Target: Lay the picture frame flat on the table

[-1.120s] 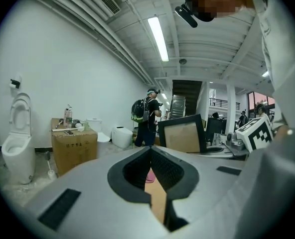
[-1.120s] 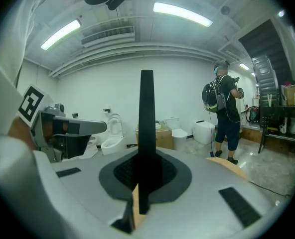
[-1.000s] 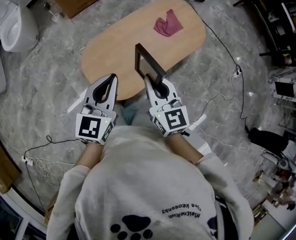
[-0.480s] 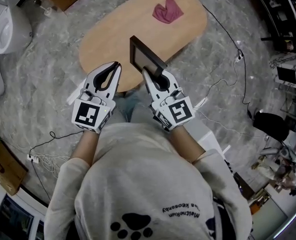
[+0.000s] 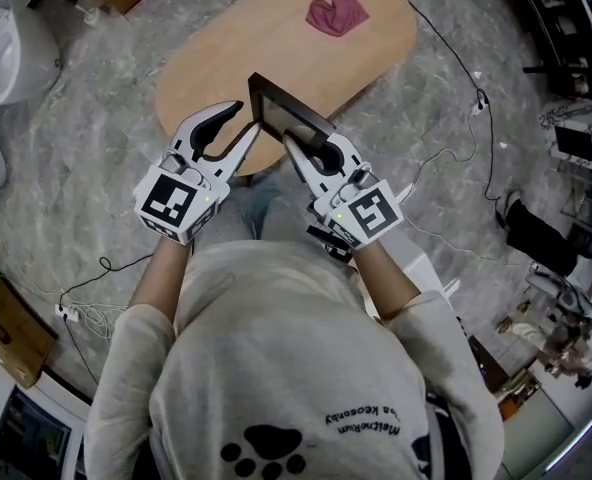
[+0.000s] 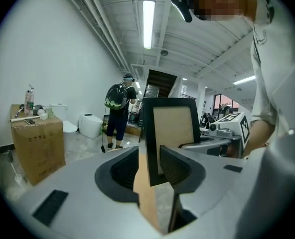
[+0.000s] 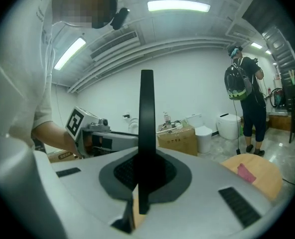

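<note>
The oval wooden surface (image 5: 201, 78) lies ahead of and below both tools. The right hand-held gripper (image 5: 304, 150) is clenched on the picture frame (image 5: 291, 118), which it holds upright in the air. The left hand-held gripper (image 5: 244, 120) has just been opening and stands released, with the frame's side edge between its jaws. On that one narrow grip the frame may pivot, slip, and hit the surface hard.

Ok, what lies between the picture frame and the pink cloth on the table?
Nothing: only bare wooden tabletop lies between the picture frame and the pink cloth, as the head view shows.
</note>
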